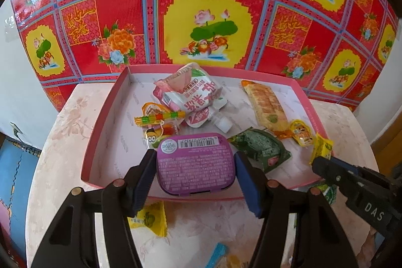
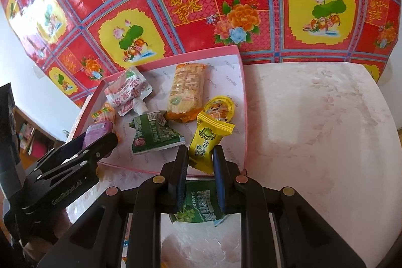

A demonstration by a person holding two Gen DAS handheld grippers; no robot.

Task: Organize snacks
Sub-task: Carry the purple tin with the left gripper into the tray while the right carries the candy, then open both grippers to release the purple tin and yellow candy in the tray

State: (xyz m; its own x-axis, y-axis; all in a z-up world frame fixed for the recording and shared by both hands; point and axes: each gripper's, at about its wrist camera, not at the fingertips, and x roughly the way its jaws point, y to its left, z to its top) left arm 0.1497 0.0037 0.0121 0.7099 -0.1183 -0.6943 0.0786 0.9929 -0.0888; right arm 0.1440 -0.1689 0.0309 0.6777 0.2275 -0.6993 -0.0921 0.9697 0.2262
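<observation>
Left gripper (image 1: 194,173) is clamping the flat purple rounded-rectangle mint tin (image 1: 195,165), label side up, fingers closed to the tin's width, blue pads pressing both short sides. Tin is hanging over the near wall of the shallow pink-rimmed white cardboard tray (image 1: 100,142); cannot tell if it's touching the floor.

Right gripper (image 2: 200,167) is pinching the yellow crimped-end lime candy wrapper (image 2: 207,142) by its lower end, fingers narrowly apart, just the wrapper between them. Candy is sitting over the tray's near right corner, close to the near rim.

Inside the tray:
- green foil sachet (image 2: 153,135) lying just left of the yellow candy, right of the tin
- orange cracker pack (image 2: 187,92) lying lengthwise toward the far wall
- small round yellow jelly cup (image 2: 218,108) touching the cracker pack's near end
- pink-white spouted pouch (image 1: 193,97) sitting mid-tray, cap pointing near
- clear cartoon candy pack (image 1: 157,122) lying just beyond the tin

Bare tray floor is showing along the left wall and near left corner.

Outside the tray, on the pale marbled table (image 2: 314,117): a green snack packet (image 2: 198,202) under the right gripper, a yellow packet (image 1: 150,220) below the left. Table right of the tray is showing open surface to its edge.
</observation>
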